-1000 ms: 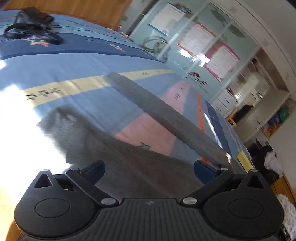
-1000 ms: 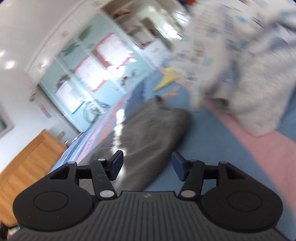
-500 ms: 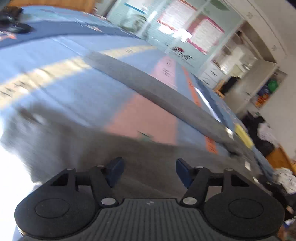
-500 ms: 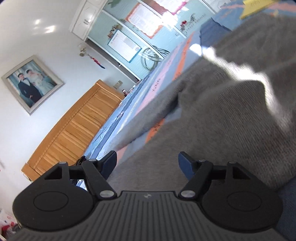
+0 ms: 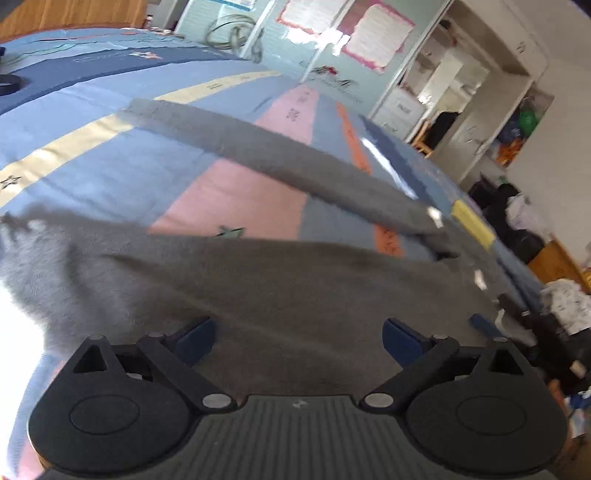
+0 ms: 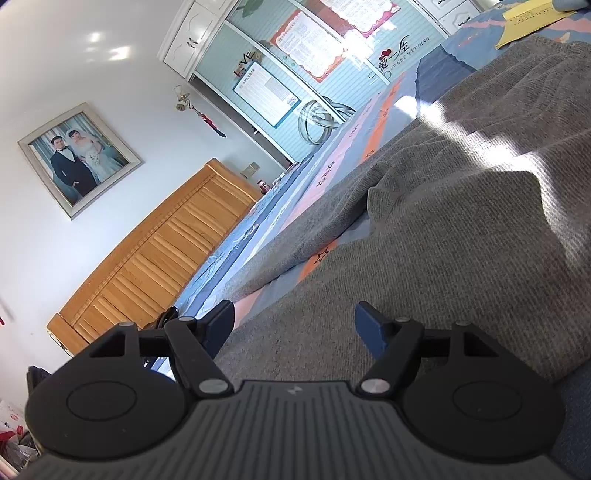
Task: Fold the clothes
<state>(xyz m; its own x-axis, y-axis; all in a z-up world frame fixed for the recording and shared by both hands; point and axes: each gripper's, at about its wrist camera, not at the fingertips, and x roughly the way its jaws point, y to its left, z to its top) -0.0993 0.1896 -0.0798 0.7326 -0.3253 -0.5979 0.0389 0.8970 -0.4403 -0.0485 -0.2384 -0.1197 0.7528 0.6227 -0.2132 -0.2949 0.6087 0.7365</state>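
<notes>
A grey knitted sweater (image 5: 280,288) lies spread on the striped bedspread (image 5: 92,177), one long sleeve (image 5: 280,162) stretched out across the bed beyond its body. My left gripper (image 5: 297,338) hovers low over the sweater's body, jaws wide apart, nothing between the blue pads. In the right wrist view the same sweater (image 6: 461,229) fills the right side, its sleeve (image 6: 306,236) running off to the left. My right gripper (image 6: 295,323) is open just above the sweater's edge, holding nothing. At the far right of the left wrist view a blue pad (image 5: 484,323) of the right gripper shows.
The bed's wooden headboard (image 6: 147,258) stands behind. A wardrobe with posters (image 5: 332,33) and open shelves lines the far wall. A pile of clothes (image 5: 569,306) lies off the bed's right side. A black strap (image 5: 9,83) rests at the bed's far left.
My left gripper opened wider again and shifted over the sweater's body. My right gripper swung from the bed's far end down onto the sweater and now sits steady at its edge.
</notes>
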